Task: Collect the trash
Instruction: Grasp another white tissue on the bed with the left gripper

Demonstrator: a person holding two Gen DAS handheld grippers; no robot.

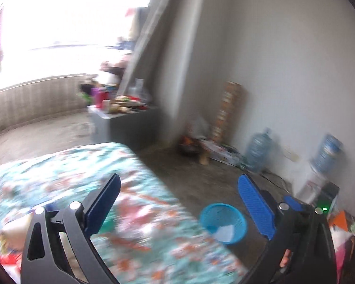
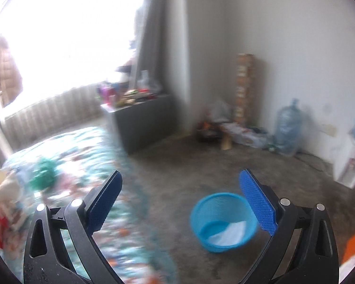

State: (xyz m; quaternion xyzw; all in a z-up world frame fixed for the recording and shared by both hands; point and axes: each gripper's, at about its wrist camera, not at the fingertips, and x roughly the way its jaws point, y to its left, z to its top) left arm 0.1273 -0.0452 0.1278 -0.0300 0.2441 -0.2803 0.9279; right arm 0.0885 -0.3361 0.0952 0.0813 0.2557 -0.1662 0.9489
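A blue mesh waste basket [image 1: 223, 222] stands on the concrete floor beside the bed, with a white scrap inside; it also shows in the right wrist view [image 2: 222, 222]. My left gripper [image 1: 177, 201] is open and empty above the bed's floral cover [image 1: 82, 170]. My right gripper [image 2: 179, 198] is open and empty, over the bed's edge, with its right finger [image 2: 258, 203] near the basket's rim. A green crumpled item [image 2: 43, 175] and pale wrappers [image 2: 7, 189] lie on the bed at the left. Both views are blurred.
A grey cabinet [image 2: 142, 123] with bottles and clutter stands past the bed. Two water jugs [image 1: 258, 151], a tall cardboard box [image 2: 245, 87] and a heap of clutter [image 2: 215, 123] line the wall. Bare concrete floor [image 2: 224, 165] lies between bed and wall.
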